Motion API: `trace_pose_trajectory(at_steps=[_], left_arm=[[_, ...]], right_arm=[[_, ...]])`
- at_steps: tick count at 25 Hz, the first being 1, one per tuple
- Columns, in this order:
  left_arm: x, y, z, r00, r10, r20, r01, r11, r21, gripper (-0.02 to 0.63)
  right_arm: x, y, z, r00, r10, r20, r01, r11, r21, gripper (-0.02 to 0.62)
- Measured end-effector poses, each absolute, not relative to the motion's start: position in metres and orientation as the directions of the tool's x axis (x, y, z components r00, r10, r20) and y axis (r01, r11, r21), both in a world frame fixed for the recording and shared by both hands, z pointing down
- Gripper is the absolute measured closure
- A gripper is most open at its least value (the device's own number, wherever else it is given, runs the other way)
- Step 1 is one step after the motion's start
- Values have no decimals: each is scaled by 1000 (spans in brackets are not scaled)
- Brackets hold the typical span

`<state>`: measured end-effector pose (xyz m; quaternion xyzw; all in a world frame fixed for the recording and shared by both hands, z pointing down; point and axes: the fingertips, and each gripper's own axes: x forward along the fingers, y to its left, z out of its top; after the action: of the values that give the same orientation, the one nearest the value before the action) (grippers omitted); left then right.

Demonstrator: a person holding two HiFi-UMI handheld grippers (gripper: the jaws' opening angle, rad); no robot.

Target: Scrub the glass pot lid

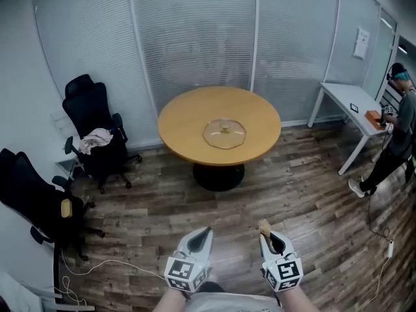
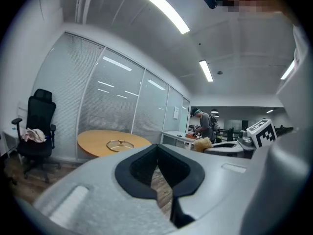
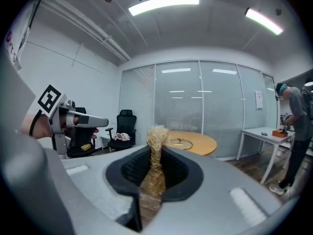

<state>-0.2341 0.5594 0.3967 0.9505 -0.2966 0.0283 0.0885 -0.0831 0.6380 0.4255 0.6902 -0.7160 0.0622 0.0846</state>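
Nearest, the left tool [image 1: 201, 234] has its jaws drawn together on nothing. The right tool [image 1: 266, 236] is clamped on a straw-coloured scrubber [image 3: 157, 137], seemingly a bundle of plant fibre, with its tuft poking past the tips. Well beyond both, across the wooden floor [image 1: 149, 200], the glass pot lid [image 1: 224, 134] lies flat near the middle of the round desk [image 1: 185, 119]. It is clear, with a small knob on top.
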Motion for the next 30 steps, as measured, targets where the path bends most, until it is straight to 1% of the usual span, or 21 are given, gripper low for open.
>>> trace_pose_trajectory(at_steps=[5,8,13,21,26,30], left_arm=[[-238,476,384,837,-538,94,-546,-829,122,598],[-245,435,383,838,-537,90,-545,-829,124,599],[-243,390,397,827,-552,105,-562,-813,152,599],[-224,320,417,766,-628,140,-642,-757,119,599],[-184,265,414,710,-690,142,-704,-700,119,598],[-138,215,409,666,-731,148,-746,-654,128,598]], right_arm=[[-79,565,421,29,-981,194,-1000,-27,13,535],[-83,526,424,38,-980,197,-999,-38,2,535],[-84,473,431,3,-979,206,-1000,3,31,535],[-49,378,456,-85,-973,216,-996,85,-12,535],[-10,309,447,-171,-966,193,-983,179,25,535],[38,249,437,-230,-954,195,-971,237,15,535]])
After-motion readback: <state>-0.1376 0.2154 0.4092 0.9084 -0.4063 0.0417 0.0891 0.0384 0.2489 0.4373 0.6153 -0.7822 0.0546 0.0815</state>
